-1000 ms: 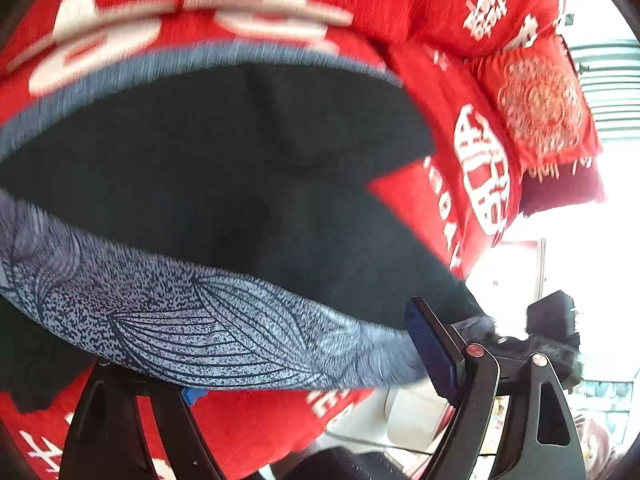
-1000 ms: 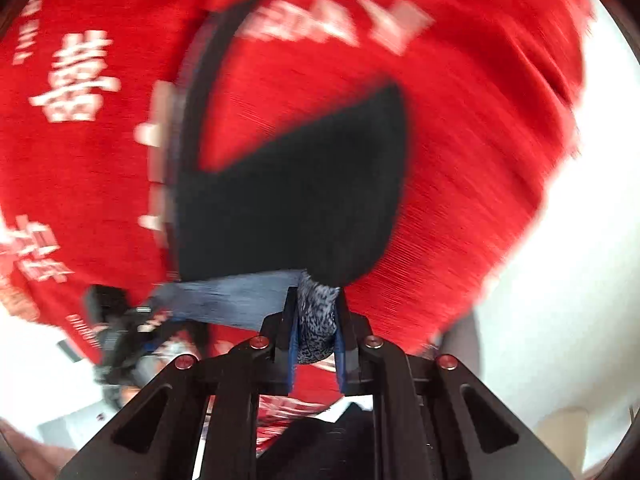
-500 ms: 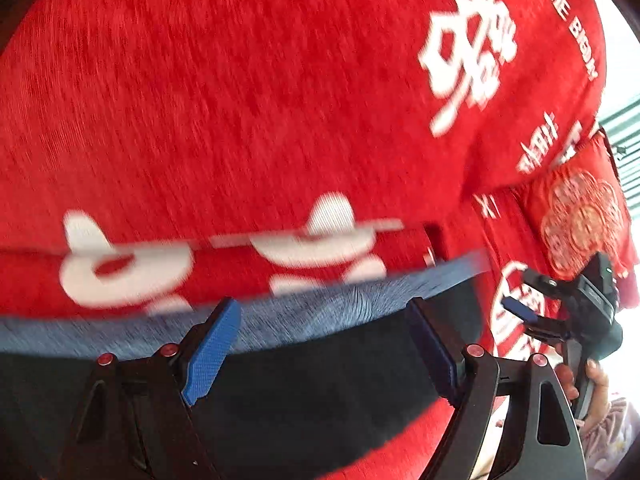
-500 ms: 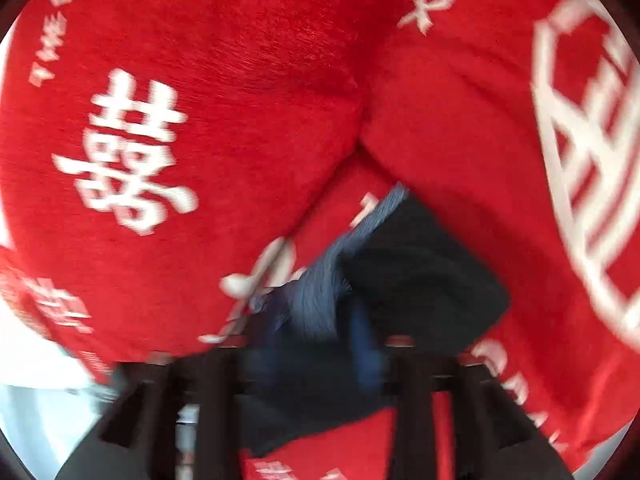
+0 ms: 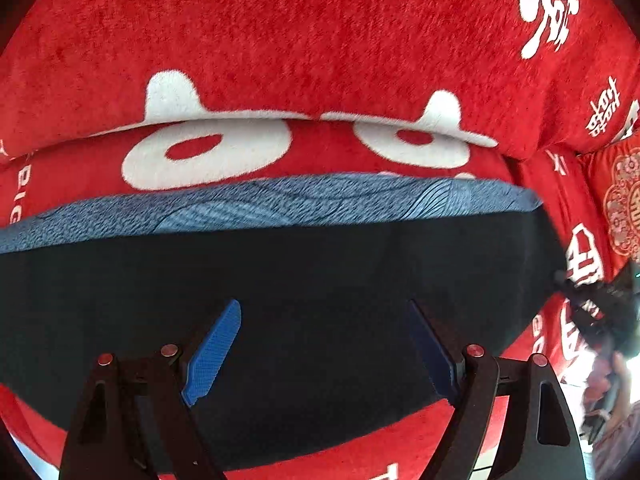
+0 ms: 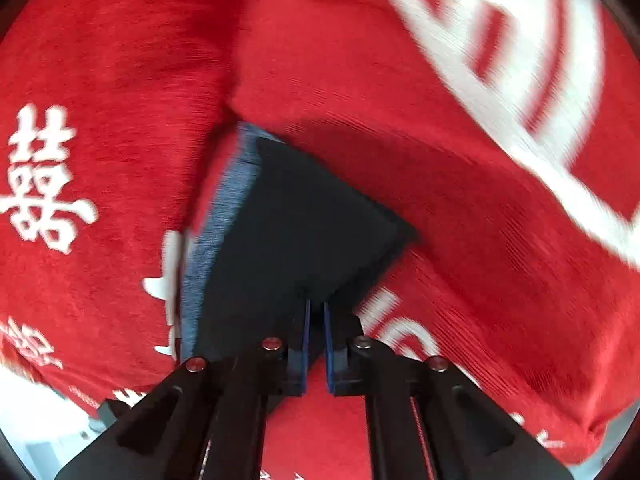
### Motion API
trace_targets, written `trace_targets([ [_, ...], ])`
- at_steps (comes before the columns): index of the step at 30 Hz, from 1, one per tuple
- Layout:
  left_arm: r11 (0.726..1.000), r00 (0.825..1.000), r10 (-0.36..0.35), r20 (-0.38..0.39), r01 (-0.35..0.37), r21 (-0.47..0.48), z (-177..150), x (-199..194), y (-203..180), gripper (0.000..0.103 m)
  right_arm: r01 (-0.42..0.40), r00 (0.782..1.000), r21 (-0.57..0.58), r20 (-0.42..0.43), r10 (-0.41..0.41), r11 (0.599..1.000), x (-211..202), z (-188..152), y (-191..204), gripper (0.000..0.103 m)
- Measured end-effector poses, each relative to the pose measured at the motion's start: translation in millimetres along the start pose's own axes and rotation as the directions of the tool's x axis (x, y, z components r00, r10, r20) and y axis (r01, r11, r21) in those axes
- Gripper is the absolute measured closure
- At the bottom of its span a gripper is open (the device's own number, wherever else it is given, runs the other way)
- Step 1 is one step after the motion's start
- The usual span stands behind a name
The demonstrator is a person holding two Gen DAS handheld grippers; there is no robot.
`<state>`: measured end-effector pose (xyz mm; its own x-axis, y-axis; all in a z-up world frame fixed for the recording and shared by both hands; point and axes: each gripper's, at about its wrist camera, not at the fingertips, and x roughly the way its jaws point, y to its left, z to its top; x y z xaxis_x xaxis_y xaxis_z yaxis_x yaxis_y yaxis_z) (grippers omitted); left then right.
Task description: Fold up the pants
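Pants [image 5: 304,264]: dark, with a blue patterned waistband [image 5: 280,204]; lying flat on the red cover [image 5: 320,40], waistband towards the backrest.
Left gripper [image 5: 324,344]: jaws wide apart, above the dark cloth, nothing between the pads.
Right gripper [image 6: 315,332]: jaws closed on a corner of the pants.
Red cover: white characters printed across it.
Cushion [image 5: 624,204]: red, at the far right.

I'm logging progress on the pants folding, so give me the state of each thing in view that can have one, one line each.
pants: folded, lying flat on the red cover, blue patterned waistband along the far edge.
left gripper: open, above the dark fabric, nothing between the pads.
right gripper: shut at the near edge of the pants; whether fabric is pinched cannot be told.
red cover: spread under the pants, creased at the seat back.
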<state>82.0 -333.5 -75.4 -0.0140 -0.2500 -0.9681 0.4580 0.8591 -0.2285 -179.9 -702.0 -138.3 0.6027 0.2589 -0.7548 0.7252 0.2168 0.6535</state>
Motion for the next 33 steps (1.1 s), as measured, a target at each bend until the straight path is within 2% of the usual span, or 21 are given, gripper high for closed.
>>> trace_targets([
  [2,0.999,0.999,0.042,-0.021,-0.042,0.013,-4.4,10.5,1.3,0.018,0.097,0.995,-0.068,-0.01,-0.098,0.993,3.3,1.7,5.2,0.097],
  [3,0.998,0.997,0.068,-0.039,-0.067,0.015,-7.1,17.5,4.7,0.018,0.17,0.984,-0.074,-0.047,-0.174,0.983,12.8,2.0,-2.2,0.097],
  [5,0.995,0.994,0.096,-0.046,-0.095,0.022,-10.8,19.3,8.4,0.018,0.164,0.984,-0.041,-0.068,-0.166,0.986,17.8,4.4,-6.5,0.094],
  [6,0.995,0.995,0.094,-0.045,-0.093,0.025,-12.6,15.9,9.9,0.018,0.173,0.983,-0.028,-0.057,-0.174,0.985,13.4,4.5,-6.4,0.083],
  [8,0.996,0.995,0.09,-0.042,-0.089,0.022,-16.3,8.5,15.4,0.018,0.25,0.968,-0.036,-0.012,-0.25,0.968,-1.7,-1.6,-0.2,0.062],
  [10,0.995,0.994,0.103,-0.036,-0.103,0.017,-21.1,0.2,25.4,0.018,0.21,0.977,-0.055,-0.022,-0.211,0.976,-9.0,-10.9,5.5,0.062],
  [12,0.994,0.993,0.113,-0.032,-0.113,0.003,-24.9,-6.4,37.4,0.018,0.136,0.988,-0.076,-0.059,-0.14,0.988,-9.8,-27.5,15.6,0.062],
  [14,0.99,0.99,0.136,-0.042,-0.137,-0.026,-29.7,-13.3,52.4,0.018,0.084,0.986,-0.129,-0.133,-0.102,0.988,4.1,-47.9,38.2,0.062],
  [17,0.984,0.986,0.16,-0.056,-0.164,-0.067,-42.4,-24.1,77.6,0.018,0.041,0.972,-0.261,-0.211,-0.099,0.964,29.6,-83.2,77.1,0.062],
  [19,0.982,0.984,0.171,-0.055,-0.174,-0.072,-50.4,-31.1,91.3,0.018,0.017,0.963,-0.335,-0.247,-0.105,0.942,47.0,-103.4,102.9,0.061],
  [21,0.98,0.983,0.177,-0.054,-0.181,-0.076,-59.4,-35.8,105.1,0.018,-0.011,0.953,-0.391,-0.284,-0.109,0.92,66.1,-120.2,120.9,0.048],
  [27,0.978,0.988,0.155,-0.026,-0.157,-0.137,-84.9,-53.7,169.8,0.018,-0.048,0.925,-0.538,-0.342,-0.166,0.841,117.4,-162.5,187.9,0.048],
  [29,0.978,0.989,0.145,-0.009,-0.145,-0.152,-90.4,-60.7,192.7,0.018,-0.056,0.916,-0.587,-0.352,-0.192,0.808,133.3,-181.2,213.8,0.048],
  [33,0.973,0.989,0.144,0.024,-0.137,-0.183,-102.8,-80.0,262.7,0.018,-0.077,0.9,-0.686,-0.36,-0.245,0.724,170.8,-229.8,271.2,0.048],
])
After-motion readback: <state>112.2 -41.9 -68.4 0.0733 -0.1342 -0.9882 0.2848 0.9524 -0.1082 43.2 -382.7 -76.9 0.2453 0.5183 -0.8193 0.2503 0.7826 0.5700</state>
